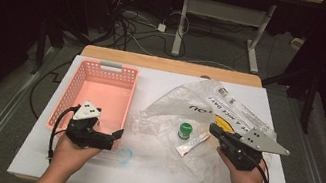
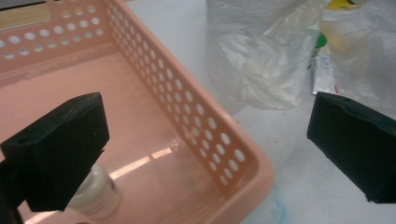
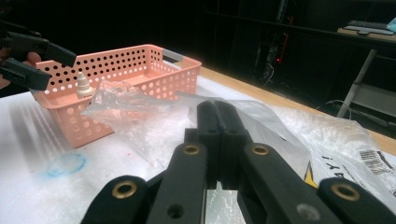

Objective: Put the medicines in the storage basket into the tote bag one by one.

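A pink perforated basket (image 1: 100, 91) stands on the left of the white table. My left gripper (image 1: 116, 138) hovers at its near right corner, open wide, and nothing lies between the jaws. In the left gripper view (image 2: 205, 137) a small white bottle (image 2: 95, 198) stands inside the basket, below the left jaw. My right gripper (image 1: 213, 129) is shut, its tips at the crumpled clear plastic bag (image 1: 173, 108); I cannot tell whether film is pinched (image 3: 217, 109). A green-capped bottle (image 1: 185, 130) and a white tube (image 1: 192, 144) lie on the bag between the two grippers.
A printed plastic bag (image 1: 236, 112) with a yellow patch spreads across the right half of the table. A faint blue ring stain (image 1: 125, 156) marks the table near the basket's corner. Cables and desk legs lie on the dark floor beyond the table's far wooden edge (image 1: 170, 65).
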{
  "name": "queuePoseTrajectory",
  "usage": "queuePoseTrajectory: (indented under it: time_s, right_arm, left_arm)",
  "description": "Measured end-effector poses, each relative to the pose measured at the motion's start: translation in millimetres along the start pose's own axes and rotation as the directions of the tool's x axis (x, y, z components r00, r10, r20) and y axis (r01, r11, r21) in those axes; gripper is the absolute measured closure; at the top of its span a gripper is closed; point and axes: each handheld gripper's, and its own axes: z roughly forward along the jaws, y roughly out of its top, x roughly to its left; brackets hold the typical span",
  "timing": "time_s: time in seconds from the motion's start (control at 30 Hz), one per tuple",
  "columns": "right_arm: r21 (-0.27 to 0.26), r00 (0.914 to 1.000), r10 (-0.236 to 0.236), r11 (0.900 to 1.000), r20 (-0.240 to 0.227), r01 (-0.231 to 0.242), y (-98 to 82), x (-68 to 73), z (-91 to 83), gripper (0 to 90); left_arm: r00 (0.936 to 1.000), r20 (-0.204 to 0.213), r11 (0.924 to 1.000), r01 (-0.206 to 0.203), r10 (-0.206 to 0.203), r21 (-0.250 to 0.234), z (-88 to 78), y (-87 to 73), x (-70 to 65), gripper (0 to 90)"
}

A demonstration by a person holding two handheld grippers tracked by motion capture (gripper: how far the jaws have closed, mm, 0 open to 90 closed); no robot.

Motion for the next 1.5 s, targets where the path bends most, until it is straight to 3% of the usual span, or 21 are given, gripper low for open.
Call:
queuePoseTrajectory:
  time_s: [0.47,0.7,0.87,1.13,1.3,1.5]
  right_arm:
    - [0.0,1.0,0.0,1.0,-0.001,0.0,0.1,0.0,0.1,90.0]
    - [-0.001,1.0,-0.001,1.0,-0.002,0.001,0.2,0.3,0.4,90.0]
    - [0.0,1.0,-0.002,1.0,-0.003,0.002,0.3,0.7,0.6,90.0]
    - [0.002,1.0,0.004,1.0,-0.005,-0.004,-0.5,0.3,0.6,90.0]
    - [0.007,1.0,-0.001,1.0,-0.008,0.002,-1.2,0.9,2.3,90.0]
    - [0.009,1.0,0.003,1.0,-0.008,-0.003,-1.6,1.1,2.9,90.0]
  left_arm:
    - [0.9929,-0.101,0.9979,0.064,-0.064,0.003,-9.4,-8.5,34.2,0.4]
    - [0.986,-0.119,0.9931,0.117,-0.117,-0.002,-10.1,-13.8,50.7,2.9]
    - [0.9844,-0.127,0.9924,0.123,-0.122,0.002,-10.2,-15.7,56.4,6.5]
    - [0.9882,-0.112,0.9929,0.111,-0.105,0.043,-3.8,-17.1,57.9,25.4]
    - [0.9869,-0.099,0.9876,0.135,-0.127,0.08,0.1,-17.3,61.8,40.6]
    - [0.9866,-0.116,0.9865,0.127,-0.115,0.104,5.2,-17.6,61.7,45.2]
